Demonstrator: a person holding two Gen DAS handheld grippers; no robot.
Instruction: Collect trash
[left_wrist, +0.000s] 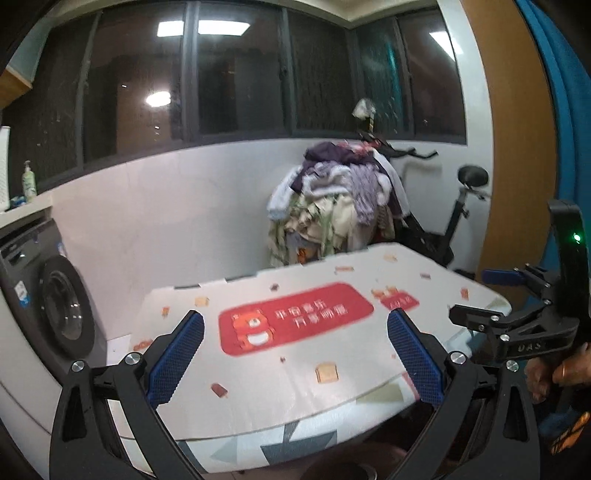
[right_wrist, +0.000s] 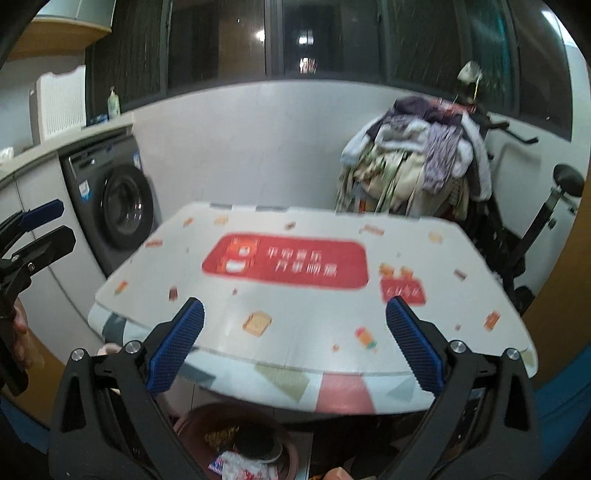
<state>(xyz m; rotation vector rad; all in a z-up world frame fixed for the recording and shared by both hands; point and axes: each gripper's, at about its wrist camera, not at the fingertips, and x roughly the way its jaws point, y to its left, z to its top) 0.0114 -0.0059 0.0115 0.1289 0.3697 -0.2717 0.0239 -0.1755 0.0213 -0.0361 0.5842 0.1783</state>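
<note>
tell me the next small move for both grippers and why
Probably close both on the flat printed cardboard box: the left hand-held gripper and right hand-held gripper are open, holding nothing, with the box lying on the table and the trash bin below.

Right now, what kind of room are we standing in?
Most likely a home laundry or utility balcony: a front-loading washing machine sits under a counter, a heap of clothes is piled over an exercise bike, and dark windows run along the wall.

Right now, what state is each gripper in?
Left gripper: open, holding nothing.
Right gripper: open, holding nothing.
</note>
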